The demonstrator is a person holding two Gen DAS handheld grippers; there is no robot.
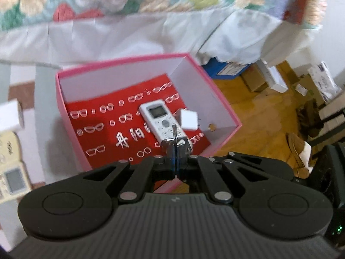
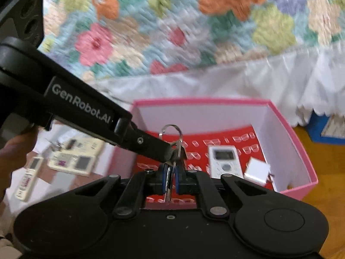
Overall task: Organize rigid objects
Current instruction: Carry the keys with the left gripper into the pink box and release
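A bunch of silver keys (image 2: 170, 129) on a ring hangs over the open pink box (image 2: 194, 102). My right gripper (image 2: 170, 172) is shut on one key, whose blade shows between the blue pads. My left gripper (image 2: 170, 154) reaches in from the left and pinches the same bunch. In the left wrist view the left gripper (image 1: 175, 151) is shut with the keys (image 1: 175, 138) sticking out of its tips, above the pink box (image 1: 129, 61). A white remote (image 1: 159, 116) and a white cube-shaped plug (image 1: 189, 118) lie in the box on a red sheet printed with glasses.
A floral bedspread (image 2: 172, 32) with a white skirt hangs behind the box. Left of the box lie a cream remote (image 2: 27, 177) and a cream device (image 2: 73, 157). Cardboard boxes (image 1: 269, 82) crowd the wooden floor on the right. A person's hand (image 2: 13, 151) holds the left gripper.
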